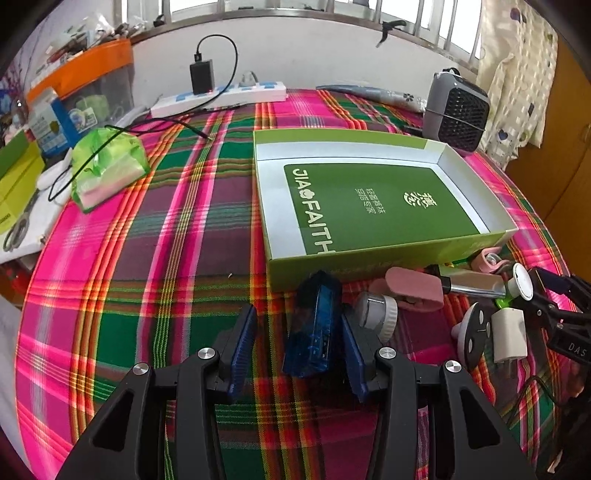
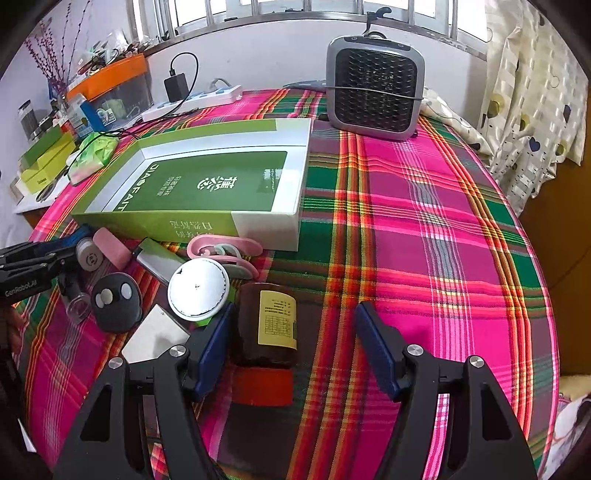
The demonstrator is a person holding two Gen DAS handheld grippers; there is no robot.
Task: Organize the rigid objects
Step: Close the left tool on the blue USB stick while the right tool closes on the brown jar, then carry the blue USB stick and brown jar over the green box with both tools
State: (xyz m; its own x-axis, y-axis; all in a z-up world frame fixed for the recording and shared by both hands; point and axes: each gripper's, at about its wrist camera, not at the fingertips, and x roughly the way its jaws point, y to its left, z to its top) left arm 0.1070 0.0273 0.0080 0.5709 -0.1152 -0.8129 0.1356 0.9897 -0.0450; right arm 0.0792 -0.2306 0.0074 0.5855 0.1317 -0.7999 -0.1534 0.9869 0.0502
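Plaid-clothed surface (image 2: pixel 424 229) under a barred window, green box (image 1: pixel 369 206) lying open and empty.
Wide bare cloth to the right; clutter crowded along the box's near wall. Left gripper (image 1: pixel 297 343) jaws parted around a blue translucent case (image 1: pixel 314 328), touching one side only. Right gripper (image 2: pixel 291 347) jaws spread beside a brown jar (image 2: pixel 267 325), its red lid partly hidden.

Bright daylight from window (image 1: pixel 295 7); fisheye-bent edges, dark corners.
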